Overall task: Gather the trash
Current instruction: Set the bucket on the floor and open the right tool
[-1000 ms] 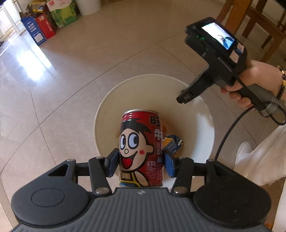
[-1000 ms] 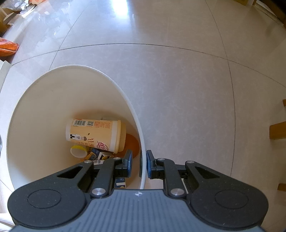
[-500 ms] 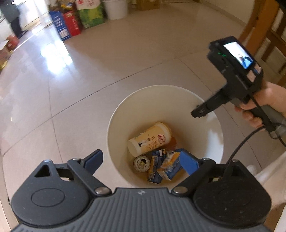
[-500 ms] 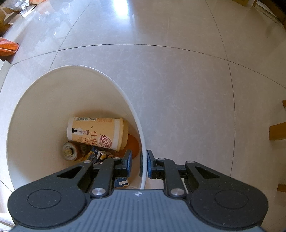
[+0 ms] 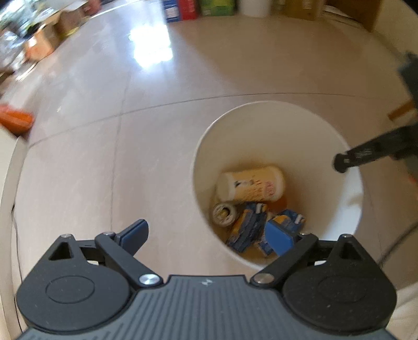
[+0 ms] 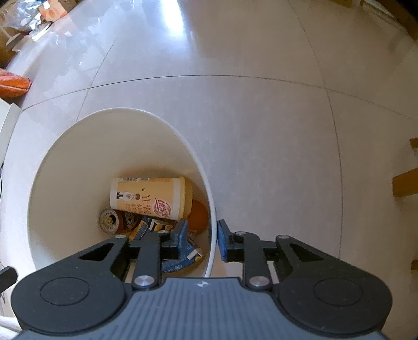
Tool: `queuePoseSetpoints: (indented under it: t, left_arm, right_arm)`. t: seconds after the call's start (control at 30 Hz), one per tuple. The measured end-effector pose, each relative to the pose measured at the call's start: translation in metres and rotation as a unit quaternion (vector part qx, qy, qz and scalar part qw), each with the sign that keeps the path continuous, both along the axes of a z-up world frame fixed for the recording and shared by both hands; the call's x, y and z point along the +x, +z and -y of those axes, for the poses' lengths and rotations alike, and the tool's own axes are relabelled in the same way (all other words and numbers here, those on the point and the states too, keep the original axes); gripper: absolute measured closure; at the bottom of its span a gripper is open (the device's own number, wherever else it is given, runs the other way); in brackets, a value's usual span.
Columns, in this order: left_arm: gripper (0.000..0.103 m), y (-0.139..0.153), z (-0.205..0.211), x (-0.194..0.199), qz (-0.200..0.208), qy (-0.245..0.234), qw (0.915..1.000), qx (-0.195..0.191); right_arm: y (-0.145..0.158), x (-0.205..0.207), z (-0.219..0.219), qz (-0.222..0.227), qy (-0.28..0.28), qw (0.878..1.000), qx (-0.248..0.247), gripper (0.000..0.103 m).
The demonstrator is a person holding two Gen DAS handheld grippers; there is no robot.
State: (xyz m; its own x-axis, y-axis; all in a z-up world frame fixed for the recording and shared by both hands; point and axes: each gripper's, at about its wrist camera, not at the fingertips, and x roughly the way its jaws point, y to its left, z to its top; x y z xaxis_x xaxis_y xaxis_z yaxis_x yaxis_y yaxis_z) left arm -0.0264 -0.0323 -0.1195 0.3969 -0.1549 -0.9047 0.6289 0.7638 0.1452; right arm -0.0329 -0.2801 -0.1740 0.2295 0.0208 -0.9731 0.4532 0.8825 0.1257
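The left gripper hangs spread wide and empty above the white bin, its jaws just opened. The red can lies inside beside a pale cup and, seemingly, crushed blue cartons. The right gripper, just loosening, straddles the bin's rim without pinching it.

Glossy cream tiled floor with thin grout lines, bright window glare far ahead of the fingers, coloured cardboard boxes beyond.
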Motion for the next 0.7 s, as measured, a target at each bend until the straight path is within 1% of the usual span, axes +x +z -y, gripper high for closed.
queuePoseSetpoints:
  t: [0.03,0.07,0.1,0.13,0.17,0.23,0.3,0.37,0.47,0.53,0.6,0.7]
  left_arm:
    - [0.007,-0.001,-0.003,-0.001,-0.003,0.011,0.9999,0.003]
    - [0.007,-0.002,-0.005,-0.001,-0.009,0.019,0.9998,0.005]
    - [0.007,-0.003,-0.009,-0.002,-0.015,0.028,0.9995,0.005]
    - [0.007,-0.003,-0.011,-0.004,-0.018,0.035,0.9992,0.005]
    - [0.007,-0.004,-0.013,-0.005,-0.022,0.042,0.9989,0.005]
    - [0.007,-0.003,-0.017,-0.008,-0.029,0.049,0.9983,0.009]
    - [0.007,-0.001,-0.02,-0.012,-0.032,0.054,0.9979,0.018]
    - [0.007,0.003,-0.022,-0.017,-0.024,0.06,0.9975,0.03]
    - [0.007,0.011,-0.025,-0.024,-0.016,0.064,0.997,0.041]
    - [0.007,0.017,-0.026,-0.029,-0.018,0.065,0.9969,0.041]
    - [0.007,0.022,-0.027,-0.033,-0.024,0.063,0.997,0.037]
    - [0.007,0.033,-0.029,-0.04,-0.025,0.065,0.9972,0.028]
  right_arm:
    - [0.003,-0.002,-0.003,0.002,0.0,1.0,-0.003,0.061]
    - [0.008,-0.005,-0.007,0.007,-0.001,1.0,-0.001,0.056]
    - [0.012,-0.008,-0.011,0.011,-0.002,1.0,0.002,0.044]
    - [0.015,-0.012,-0.015,0.015,-0.002,1.0,0.005,0.036]
    - [0.019,-0.017,-0.021,0.016,0.002,1.0,0.005,0.033]
    - [0.025,-0.025,-0.033,0.015,0.005,1.0,-0.001,0.021]
    - [0.031,-0.034,-0.045,0.009,0.003,1.0,-0.005,0.019]
    - [0.04,-0.043,-0.06,0.009,0.005,1.0,-0.008,0.017]
    - [0.055,-0.058,-0.077,0.014,0.004,1.0,-0.018,0.011]
    - [0.065,-0.07,-0.086,0.014,-0.008,0.999,-0.035,0.001]
    - [0.076,-0.083,-0.093,0.016,-0.023,0.999,-0.044,0.0]
    - [0.09,-0.098,-0.097,0.016,-0.045,0.998,-0.029,0.0]
